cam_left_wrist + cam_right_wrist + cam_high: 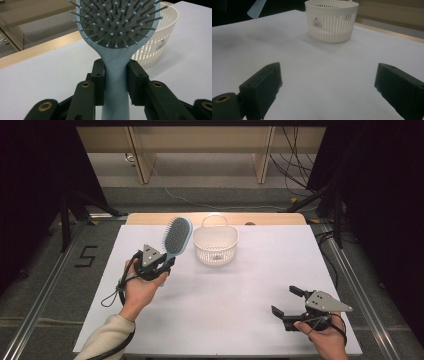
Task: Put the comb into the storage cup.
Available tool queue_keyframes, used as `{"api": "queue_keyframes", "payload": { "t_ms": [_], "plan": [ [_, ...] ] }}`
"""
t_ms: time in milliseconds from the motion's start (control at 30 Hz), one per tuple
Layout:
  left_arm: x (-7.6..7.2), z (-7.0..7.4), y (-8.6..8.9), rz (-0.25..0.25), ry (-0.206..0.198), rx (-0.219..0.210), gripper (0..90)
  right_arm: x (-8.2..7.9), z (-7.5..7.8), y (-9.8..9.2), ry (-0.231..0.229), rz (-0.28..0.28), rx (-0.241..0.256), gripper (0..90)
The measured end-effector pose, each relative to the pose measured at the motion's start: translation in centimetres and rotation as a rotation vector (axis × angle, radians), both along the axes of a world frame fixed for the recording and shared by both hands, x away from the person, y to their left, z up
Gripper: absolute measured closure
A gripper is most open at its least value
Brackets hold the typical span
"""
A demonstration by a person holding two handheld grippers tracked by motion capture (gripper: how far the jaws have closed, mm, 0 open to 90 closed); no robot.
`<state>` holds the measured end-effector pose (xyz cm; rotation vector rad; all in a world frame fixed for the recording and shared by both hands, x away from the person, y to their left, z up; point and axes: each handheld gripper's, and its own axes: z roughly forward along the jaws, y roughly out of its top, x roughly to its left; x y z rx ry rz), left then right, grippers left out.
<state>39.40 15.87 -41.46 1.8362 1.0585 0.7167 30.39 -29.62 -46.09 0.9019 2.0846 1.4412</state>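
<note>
A light blue hairbrush [177, 236] with grey bristles is held up off the table, and my left gripper [162, 264] is shut on its handle. In the left gripper view the handle [115, 82] sits clamped between both black jaws, with the bristle head [117, 21] above. Just right of the brush stands a white slatted basket [215, 245] with a handle at its far side; it shows in the left gripper view as the basket [160, 42] and in the right gripper view as the basket [332, 20]. My right gripper [287, 301] rests open at the front right, with nothing between its jaws.
A white sheet [240, 285] covers the table, whose wooden far edge [215, 218] shows behind the basket. Metal rails [45, 285] run along both sides. Cables [295, 165] lie on the floor beyond the table.
</note>
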Motion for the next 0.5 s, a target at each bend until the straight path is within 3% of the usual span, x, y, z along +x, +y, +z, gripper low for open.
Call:
{"api": "queue_keyframes", "payload": {
  "t_ms": [500],
  "plan": [
    [-0.05,0.34,0.06,-0.004,-0.025,-0.007,69.8,-0.01,0.02,0.01,-0.003,0.001,0.002,7.9]
  ]
}}
